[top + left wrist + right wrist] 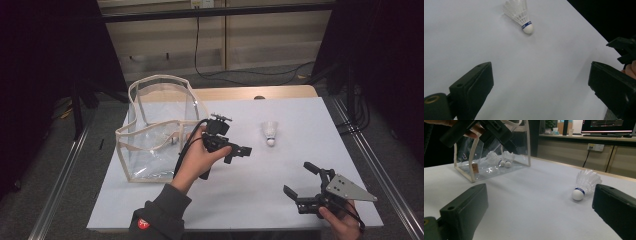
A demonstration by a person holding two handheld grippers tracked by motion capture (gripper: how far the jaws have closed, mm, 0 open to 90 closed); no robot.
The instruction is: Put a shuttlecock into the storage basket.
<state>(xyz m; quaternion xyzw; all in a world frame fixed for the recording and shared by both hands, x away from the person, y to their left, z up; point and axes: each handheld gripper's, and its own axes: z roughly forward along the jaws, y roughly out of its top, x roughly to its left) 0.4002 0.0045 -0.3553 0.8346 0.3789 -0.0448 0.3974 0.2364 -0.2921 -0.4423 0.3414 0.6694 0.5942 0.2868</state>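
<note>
The shuttlecock (pixel 520 13) bears a blue band with white lettering, too small to read.

- The high view hangs above my side of the table (pixel 210 200) and looks forward and down; my arms enter from its bottom edge.
- The camera on my left gripper (pixel 235 150) sits close over the white surface, looking down along its jaws toward the shuttlecock (pixel 520 15).
- The camera on my right gripper (pixel 302 182) rides low, near tabletop level, facing across the table toward the clear bag (pixel 491 157).
- All three views share that same shuttlecock (pixel 585 183) (pixel 270 132) and the white tabletop.
</note>
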